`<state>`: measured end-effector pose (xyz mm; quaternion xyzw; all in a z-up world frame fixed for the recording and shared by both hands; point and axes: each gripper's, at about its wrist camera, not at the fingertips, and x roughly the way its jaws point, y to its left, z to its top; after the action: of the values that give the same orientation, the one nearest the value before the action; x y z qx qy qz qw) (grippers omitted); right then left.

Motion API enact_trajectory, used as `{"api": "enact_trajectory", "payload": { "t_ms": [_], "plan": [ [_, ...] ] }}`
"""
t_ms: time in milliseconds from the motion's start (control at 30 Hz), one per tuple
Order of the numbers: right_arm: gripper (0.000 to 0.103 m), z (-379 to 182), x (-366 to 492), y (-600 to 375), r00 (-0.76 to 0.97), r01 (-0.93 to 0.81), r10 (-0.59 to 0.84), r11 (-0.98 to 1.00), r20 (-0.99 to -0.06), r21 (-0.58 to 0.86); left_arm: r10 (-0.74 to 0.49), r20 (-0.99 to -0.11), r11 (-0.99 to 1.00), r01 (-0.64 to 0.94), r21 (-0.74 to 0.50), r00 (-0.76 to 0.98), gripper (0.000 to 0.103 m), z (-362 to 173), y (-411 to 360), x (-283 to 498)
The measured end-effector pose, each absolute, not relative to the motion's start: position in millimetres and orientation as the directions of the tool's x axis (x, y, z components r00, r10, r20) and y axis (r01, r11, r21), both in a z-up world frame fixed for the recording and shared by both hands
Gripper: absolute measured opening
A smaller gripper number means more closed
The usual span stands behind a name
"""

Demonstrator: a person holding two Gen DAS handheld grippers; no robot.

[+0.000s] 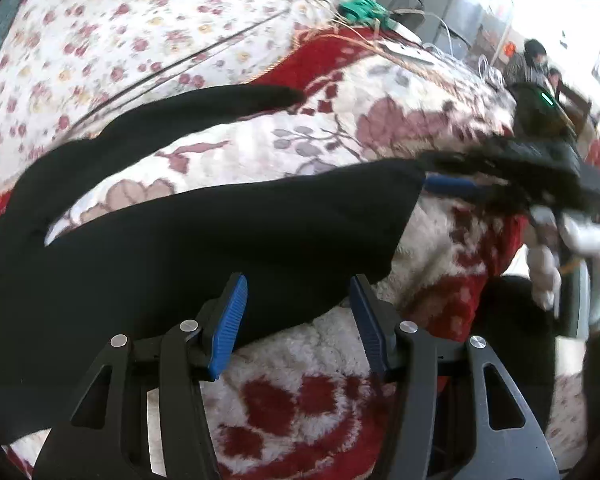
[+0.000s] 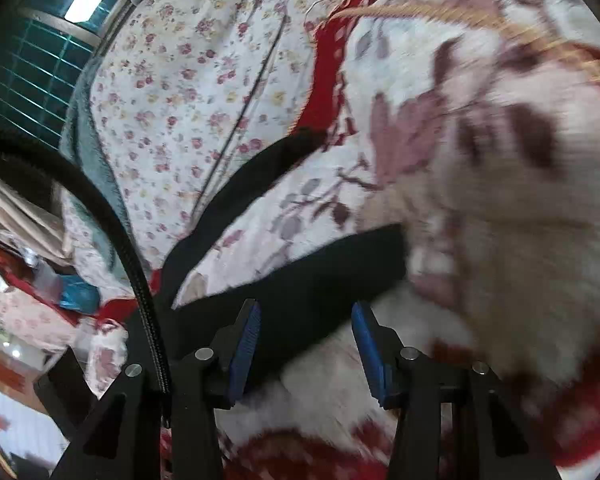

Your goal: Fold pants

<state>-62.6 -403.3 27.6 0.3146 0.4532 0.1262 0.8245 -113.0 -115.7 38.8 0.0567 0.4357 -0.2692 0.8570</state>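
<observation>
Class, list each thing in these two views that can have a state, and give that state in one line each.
Black pants: spread flat on the blanket, legs apart, not yet folded.
Left gripper: open, fingers either side of the pant leg's edge.
Right gripper: open, at the hem of the same leg.
Red floral blanket: laid out beneath the pants.
Flowered quilt: lying behind.

A fluffy red-and-white floral blanket (image 1: 340, 152) covered the bed; black pants (image 1: 220, 232) lay spread on it, a small-flowered quilt (image 1: 120, 32) just beyond.
</observation>
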Motion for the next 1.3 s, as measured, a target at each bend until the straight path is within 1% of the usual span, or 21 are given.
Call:
{"api": "enact_trajectory", "payload": {
  "t_ms": [33,67,100,167,200,267,333,367,400,467,533,600,700,800,867,933,1000,1067,1167,1233,1300],
  "plan": [
    [0.046,22.1,-55.7,-401.0,0.543,0.103,0.478,0.778,-0.69,0.62,-0.401,-0.776,0.848,0.518,-0.113,0.487,0.053,36.1,-120.3,-113.9],
    [0.046,18.3,-50.2,-397.8,0.535,0.106,0.484,0.775,-0.693,0.623,-0.385,-0.777,0.848,0.524,-0.084,0.498,0.053,31.8,-125.6,-113.4],
    [0.034,18.3,-45.8,-393.8,0.54,0.086,0.5,0.768,-0.677,0.635,-0.368,-0.782,0.845,0.532,-0.056,0.503,0.053,26.3,-132.6,-111.5],
    [0.015,25.9,-37.3,-382.6,0.542,0.021,0.547,0.75,-0.638,0.661,-0.35,-0.791,0.839,0.543,-0.028,0.501,0.053,17.8,-141.1,-105.8],
    [0.015,33.6,-30.9,-375.0,0.551,-0.012,0.559,0.748,-0.62,0.663,-0.346,-0.791,0.84,0.542,-0.021,0.505,0.053,16.3,-143.4,-100.7],
    [0.015,46.6,-15.1,-361.6,0.579,-0.06,0.565,0.748,-0.587,0.661,-0.379,-0.795,0.845,0.527,-0.089,0.474,0.053,18.9,-138.7,-83.5],
    [0.018,52.9,0.1,-353.1,0.59,-0.095,0.594,0.724,-0.547,0.684,-0.4,-0.801,0.864,0.475,-0.167,0.445,0.053,20.0,-128.6,-65.6],
    [0.019,54.3,5.4,-350.9,0.572,-0.08,0.599,0.721,-0.561,0.688,-0.4,-0.805,0.875,0.442,-0.194,0.437,0.053,20.1,-122.7,-55.9],
    [0.019,58.1,7.6,-352.1,0.549,-0.048,0.587,0.734,-0.596,0.678,-0.391,-0.811,0.886,0.416,-0.204,0.436,0.053,19.3,-117.5,-47.3],
    [0.02,67.9,-8.7,-361.5,0.578,-0.041,0.545,0.763,-0.608,0.645,-0.391,-0.809,0.888,0.411,-0.207,0.439,0.053,17.6,-114.2,-41.5],
    [0.026,67.6,-31.9,-372.0,0.583,-0.023,0.501,0.797,-0.639,0.604,-0.385,-0.803,0.883,0.436,-0.176,0.455,0.053,15.6,-116.2,-43.4],
    [0.045,55.5,-53.1,-382.3,0.563,0.015,0.475,0.813,-0.677,0.583,-0.365,-0.794,0.876,0.468,-0.116,0.486,0.053,13.8,-121.2,-47.4],
    [0.045,28.5,-68.2,-384.8,0.478,0.044,0.451,0.845,-0.754,0.534,-0.365,-0.787,0.877,0.467,-0.112,0.497,0.053,10.6,-121.9,-41.5],
    [0.045,18.5,-50.9,-367.1,0.469,0.022,0.39,0.892,-0.793,0.452,-0.363,-0.793,0.883,0.451,-0.126,0.489,0.053,9.3,-119.8,-29.1],
    [0.045,22.5,-31.5,-356.9,0.506,-0.013,0.383,0.899,-0.773,0.437,-0.35,-0.797,0.89,0.442,-0.117,0.493,0.053,9.1,-118.5,-23.7],
    [0.045,32.6,-10.3,-349.2,0.557,-0.062,0.412,0.886,-0.721,0.459,-0.343,-0.799,0.897,0.425,-0.122,0.494,0.053,8.7,-116.0,-18.4],
    [0.045,40.1,-2.0,-355.0,0.578,-0.066,0.486,0.828,-0.655,0.557,-0.339,-0.802,0.903,0.41,-0.13,0.492,0.053,9.3,-113.1,-14.0],
    [0.045,41.5,-7.8,-363.7,0.59,-0.049,0.521,0.785,-0.616,0.617,-0.342,-0.802,0.905,0.403,-0.139,0.491,0.053,8.9,-111.8,-12.7],
    [0.045,30.5,-32.8,-372.1,0.559,0.019,0.484,0.804,-0.673,0.594,-0.328,-0.793,0.905,0.41,-0.108,0.513,0.053,6.6,-115.0,-16.9],
    [0.046,18.3,-45.8,-377.1,0.542,0.042,0.51,0.778,-0.668,0.627,-0.322,-0.789,0.906,0.412,-0.096,0.524,0.053,5.5,-116.2,-17.9],
    [0.048,4.1,-53.2,-380.2,0.518,0.09,0.512,0.764,-0.686,0.638,-0.326,-0.786,0.906,0.41,-0.102,0.525,0.053,4.9,-114.9,-17.0]
  ]
}}
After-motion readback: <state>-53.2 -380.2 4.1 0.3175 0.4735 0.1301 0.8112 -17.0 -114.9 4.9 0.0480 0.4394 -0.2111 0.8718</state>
